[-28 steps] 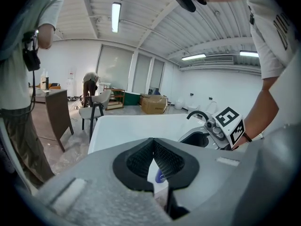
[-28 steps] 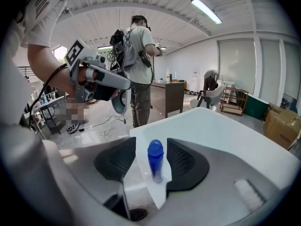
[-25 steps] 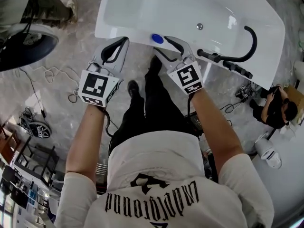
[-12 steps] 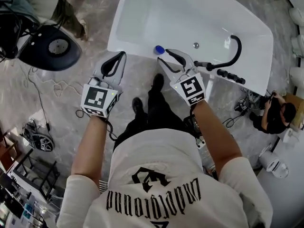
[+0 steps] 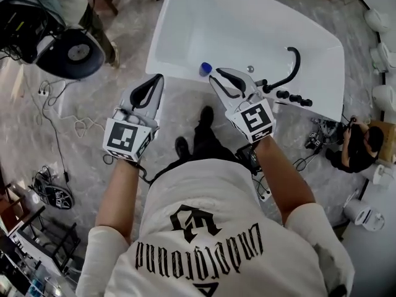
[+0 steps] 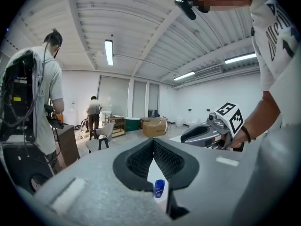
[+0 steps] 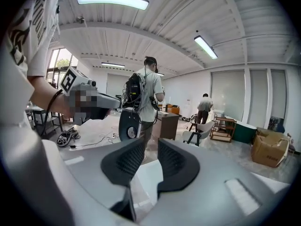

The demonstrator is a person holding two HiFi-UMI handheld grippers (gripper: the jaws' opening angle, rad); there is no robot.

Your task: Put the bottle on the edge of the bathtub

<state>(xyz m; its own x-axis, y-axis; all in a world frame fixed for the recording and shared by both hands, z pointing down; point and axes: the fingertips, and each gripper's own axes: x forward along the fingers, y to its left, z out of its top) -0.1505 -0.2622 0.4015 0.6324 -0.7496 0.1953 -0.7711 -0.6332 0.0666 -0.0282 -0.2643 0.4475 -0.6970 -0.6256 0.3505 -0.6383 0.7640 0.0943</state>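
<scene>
small blue plastic bottle [image 5: 206, 68], label unreadable, stands on the white bathtub's [image 5: 179, 70] near rim; left gripper [image 5: 159, 78] is pinched together on nothing, while right gripper [image 5: 217, 75] has just been closing, jaws apart and empty.

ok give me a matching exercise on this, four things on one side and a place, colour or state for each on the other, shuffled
1 bottle
2 left gripper
3 black hose
4 bathtub

a jaws together, nothing held
b white all over
c blue, upright on the tub's near rim
d arches above the tub, at the head view's right

Pairs: 1-c, 2-a, 3-d, 4-b
</scene>
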